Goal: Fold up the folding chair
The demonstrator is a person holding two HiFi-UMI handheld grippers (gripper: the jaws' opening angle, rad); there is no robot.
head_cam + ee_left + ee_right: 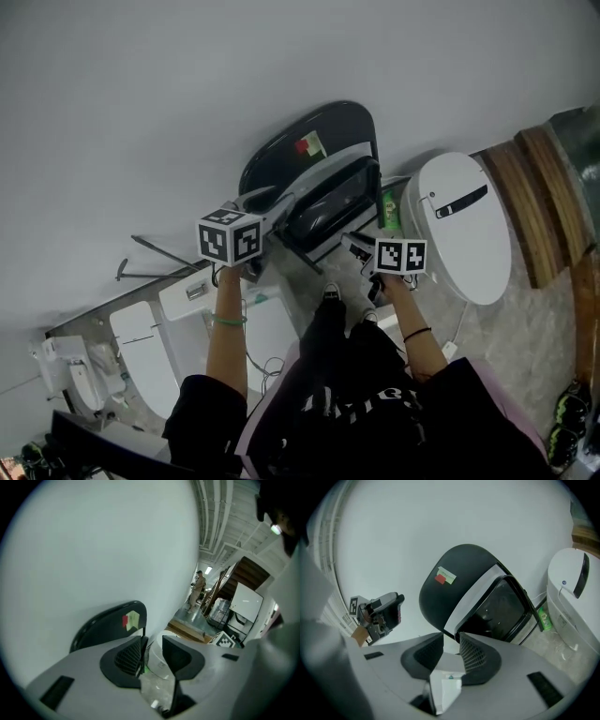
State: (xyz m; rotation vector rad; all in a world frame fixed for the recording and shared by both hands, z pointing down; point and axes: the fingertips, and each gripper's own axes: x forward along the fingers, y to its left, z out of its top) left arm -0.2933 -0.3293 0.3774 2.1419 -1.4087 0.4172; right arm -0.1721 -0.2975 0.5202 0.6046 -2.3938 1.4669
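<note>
The black folding chair (309,159) stands against the white wall with its seat swung up close to the backrest; a red and green sticker marks the back. It also shows in the left gripper view (105,623) and the right gripper view (459,588). My left gripper (272,201) is at the chair's left edge, jaws apart (153,645); a thin chair tube runs just behind its left pad (129,656), and nothing sits between the pads. My right gripper (354,244) hovers short of the seat's lower edge, its jaws (451,643) slightly apart and empty.
A white toilet (464,225) stands right of the chair, with a green bottle (389,211) between them. More white toilets (141,352) sit at the lower left. Wooden boards (530,202) lie at the right. A person (198,590) stands far down the hall.
</note>
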